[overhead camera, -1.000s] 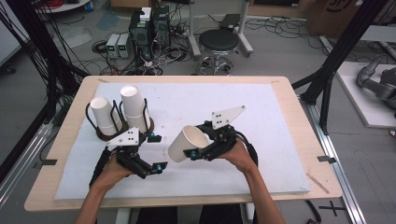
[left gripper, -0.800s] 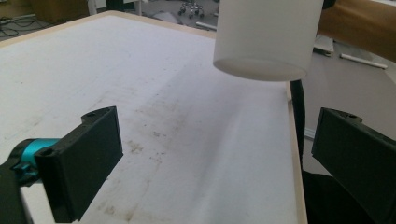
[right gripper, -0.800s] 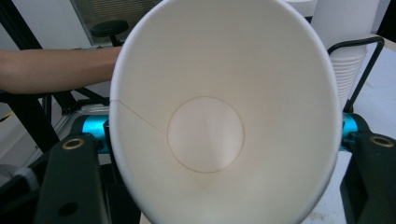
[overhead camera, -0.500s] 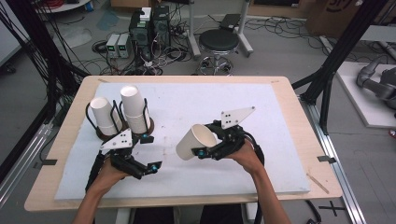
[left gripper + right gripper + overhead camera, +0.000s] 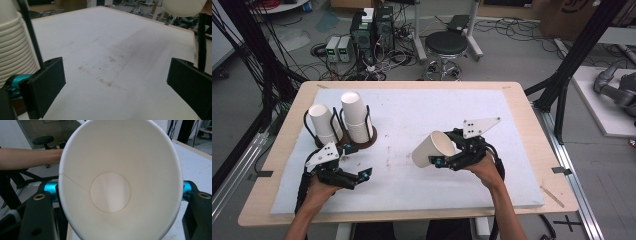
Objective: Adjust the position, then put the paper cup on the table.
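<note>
A white paper cup (image 5: pixel 433 149) lies on its side above the white mat, mouth toward my right gripper (image 5: pixel 447 159), whose jaws are shut on its rim end. In the right gripper view the cup's inside (image 5: pixel 120 177) faces the camera, with a black finger (image 5: pixel 37 217) at each side. My left gripper (image 5: pixel 357 177) hovers low near the front left of the mat, jaws open and holding nothing (image 5: pixel 115 90). Just behind it stands a black wire cup holder (image 5: pixel 362 145) with two stacks of white cups (image 5: pixel 327 122) (image 5: pixel 356 116). One stack (image 5: pixel 10 50) shows at the left of the left gripper view.
A white mat (image 5: pixel 422 110) covers most of the wooden table (image 5: pixel 532 125) and has faint brown stains (image 5: pixel 107 75) in its middle. Past the far edge, a stool (image 5: pixel 447 42) and boxes with cables (image 5: pixel 372 25) stand on the floor.
My right gripper has carried the cup to the right. The left gripper has drifted left and a little lower, away from the cup. The gap between the two hands has widened.
</note>
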Available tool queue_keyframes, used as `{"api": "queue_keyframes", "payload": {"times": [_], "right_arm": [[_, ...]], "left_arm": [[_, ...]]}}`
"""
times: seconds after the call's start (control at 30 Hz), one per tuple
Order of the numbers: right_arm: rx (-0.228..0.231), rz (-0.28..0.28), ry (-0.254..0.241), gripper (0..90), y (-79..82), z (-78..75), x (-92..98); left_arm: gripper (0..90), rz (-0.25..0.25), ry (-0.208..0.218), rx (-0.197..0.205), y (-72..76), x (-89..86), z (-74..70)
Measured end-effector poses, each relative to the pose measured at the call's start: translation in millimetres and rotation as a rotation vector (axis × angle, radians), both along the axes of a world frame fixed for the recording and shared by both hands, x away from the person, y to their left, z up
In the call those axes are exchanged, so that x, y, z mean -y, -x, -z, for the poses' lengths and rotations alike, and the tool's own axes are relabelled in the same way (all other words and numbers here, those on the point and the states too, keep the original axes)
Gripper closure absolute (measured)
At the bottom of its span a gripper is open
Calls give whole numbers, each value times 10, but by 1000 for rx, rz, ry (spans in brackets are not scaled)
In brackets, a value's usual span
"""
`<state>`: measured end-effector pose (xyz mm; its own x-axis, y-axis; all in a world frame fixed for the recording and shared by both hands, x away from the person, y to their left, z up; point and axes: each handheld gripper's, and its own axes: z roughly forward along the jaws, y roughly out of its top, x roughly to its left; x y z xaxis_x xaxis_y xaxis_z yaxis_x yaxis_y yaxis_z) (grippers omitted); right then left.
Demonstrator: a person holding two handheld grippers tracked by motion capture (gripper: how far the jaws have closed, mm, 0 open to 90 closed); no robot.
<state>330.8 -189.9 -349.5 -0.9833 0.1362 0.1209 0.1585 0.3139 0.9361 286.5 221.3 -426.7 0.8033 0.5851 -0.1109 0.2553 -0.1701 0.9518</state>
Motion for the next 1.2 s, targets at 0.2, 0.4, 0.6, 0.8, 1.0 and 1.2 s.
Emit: {"api": "queue_keyframes", "payload": {"times": [0.2, 0.4, 0.6, 0.8, 1.0, 1.2], "right_arm": [[2, 19, -5, 299, 7, 37, 61], [-3, 23, 4, 300, 7, 68, 80], [-7, 24, 7, 300, 2, 81, 68], [-13, 19, 7, 300, 17, 71, 43], [-6, 16, 17, 300, 16, 64, 22], [-8, 21, 23, 300, -13, 74, 7]], "left_arm": [[18, -45, -5, 4, 13, -73, 38], [17, -76, 16, -7, -2, -136, 99], [17, -93, 21, -10, -15, -180, 118], [17, -96, 28, -8, -13, -203, 108], [18, -112, 41, 5, -16, -237, 78], [17, -117, 42, 2, -20, -258, 92]]}}
